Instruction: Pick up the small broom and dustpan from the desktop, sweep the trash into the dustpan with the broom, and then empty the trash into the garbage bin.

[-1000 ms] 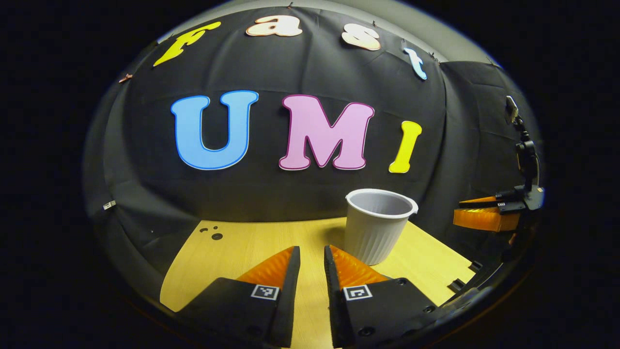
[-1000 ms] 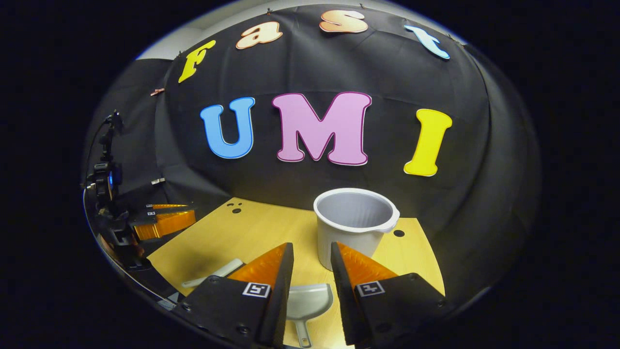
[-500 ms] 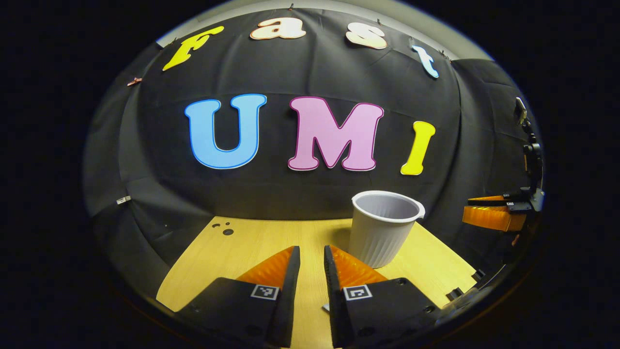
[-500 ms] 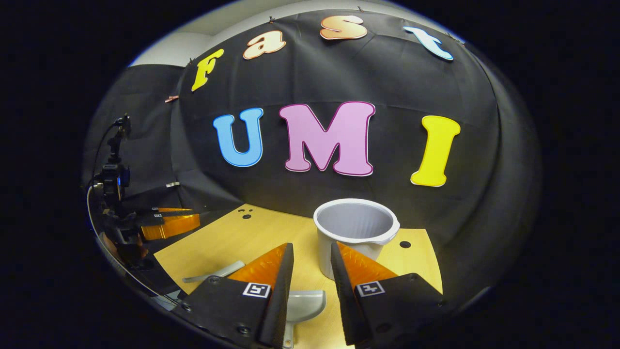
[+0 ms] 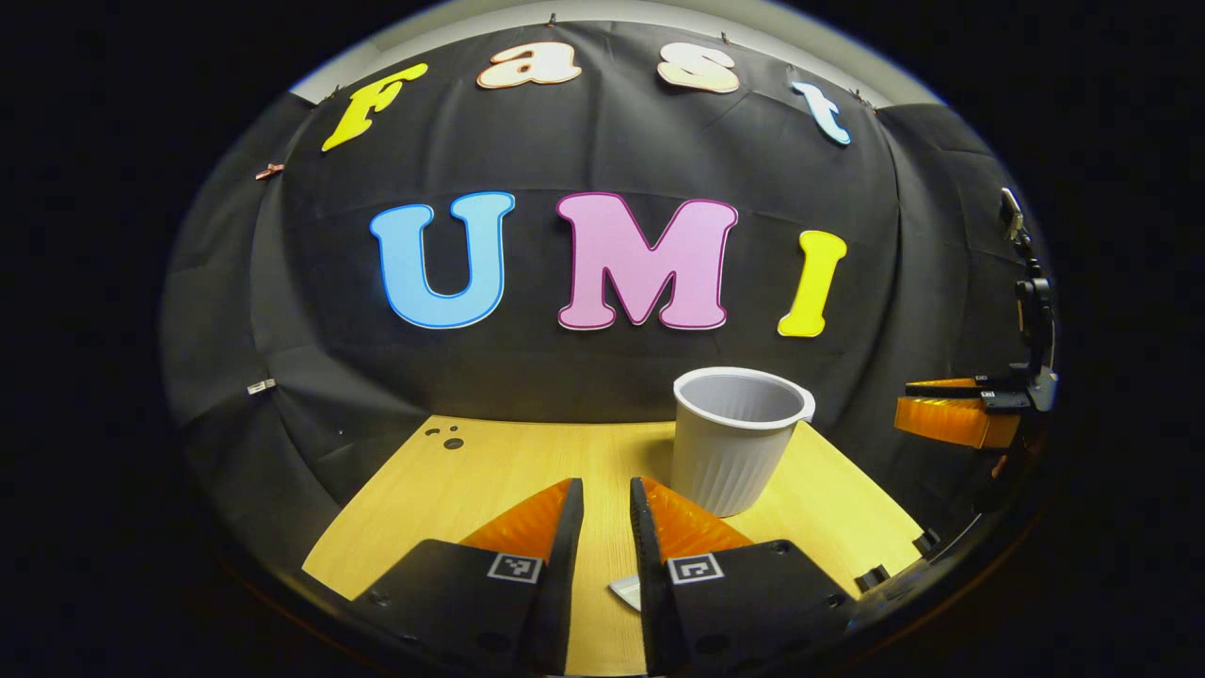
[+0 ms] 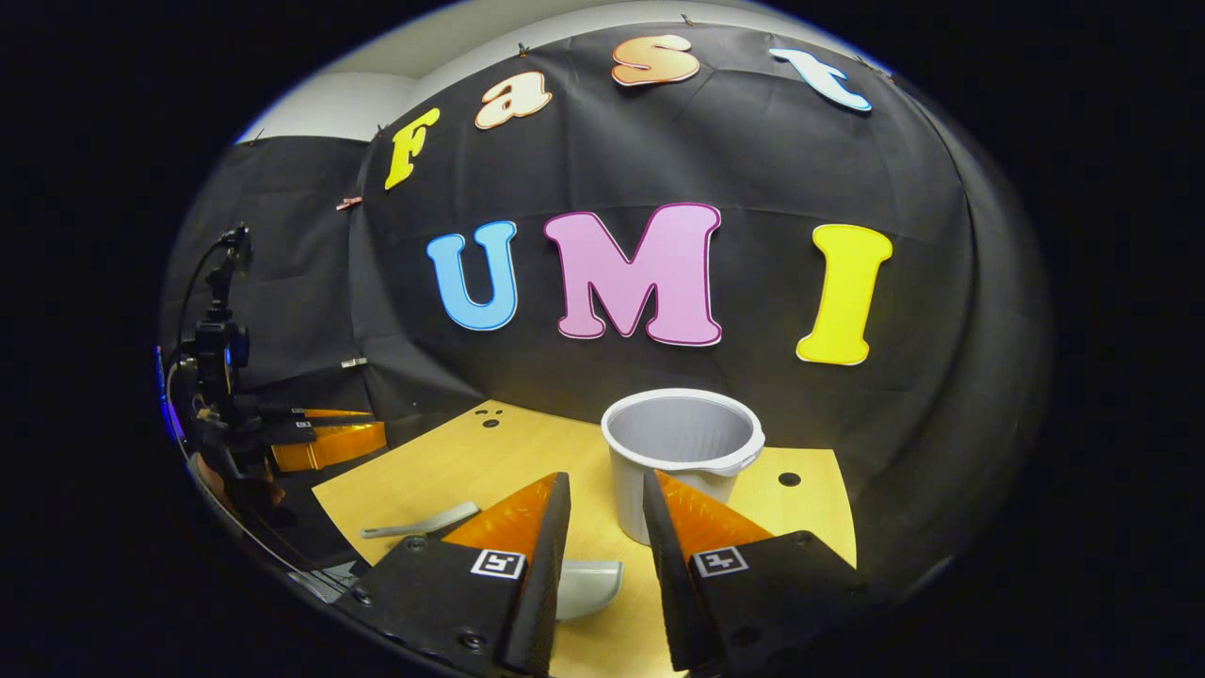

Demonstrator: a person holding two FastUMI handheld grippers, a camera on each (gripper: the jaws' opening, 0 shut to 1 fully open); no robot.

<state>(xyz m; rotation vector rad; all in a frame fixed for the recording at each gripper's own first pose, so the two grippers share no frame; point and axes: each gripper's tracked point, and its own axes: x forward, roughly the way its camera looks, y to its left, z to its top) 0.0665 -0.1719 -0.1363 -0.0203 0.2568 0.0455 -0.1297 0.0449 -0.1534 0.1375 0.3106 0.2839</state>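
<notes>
Ribbed round bin (image 5: 732,443); smooth, perhaps plastic dustpan (image 6: 586,582).

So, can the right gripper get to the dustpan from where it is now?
Probably yes. In the right gripper view the dustpan lies on the desk just ahead between the open right gripper fingers, nothing over it. The bin stands farther back, out of the way.
</notes>
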